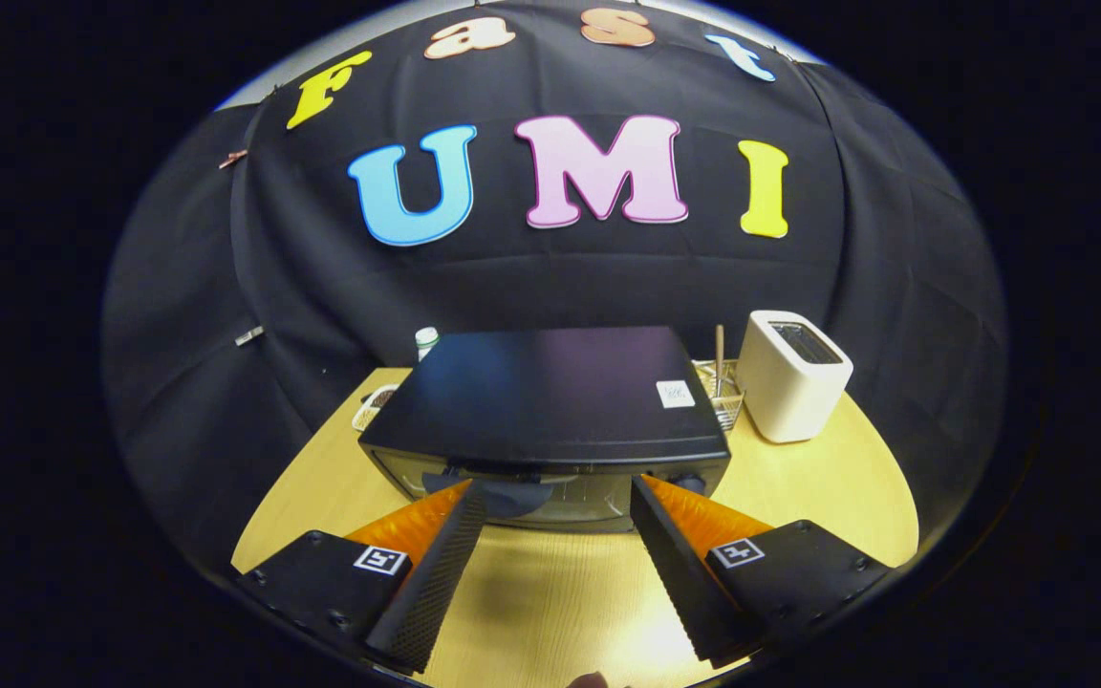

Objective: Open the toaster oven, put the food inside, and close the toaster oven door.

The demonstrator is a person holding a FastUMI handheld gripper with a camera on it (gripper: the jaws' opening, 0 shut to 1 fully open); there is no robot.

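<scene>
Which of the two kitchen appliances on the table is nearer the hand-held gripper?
The black toaster oven, just ahead of the open hand-held gripper; the white pop-up toaster stands farther back, beside it.

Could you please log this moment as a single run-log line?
stage: approach | gripper: open, empty, at toaster oven front | door: appears closed | white toaster: beside oven | food: not identified

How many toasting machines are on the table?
2. The black toaster oven sits mid-table, just ahead of the open gripper, its door shut. The white pop-up toaster stands to its right, beside a wire basket. Others could hide behind the oven.
</scene>
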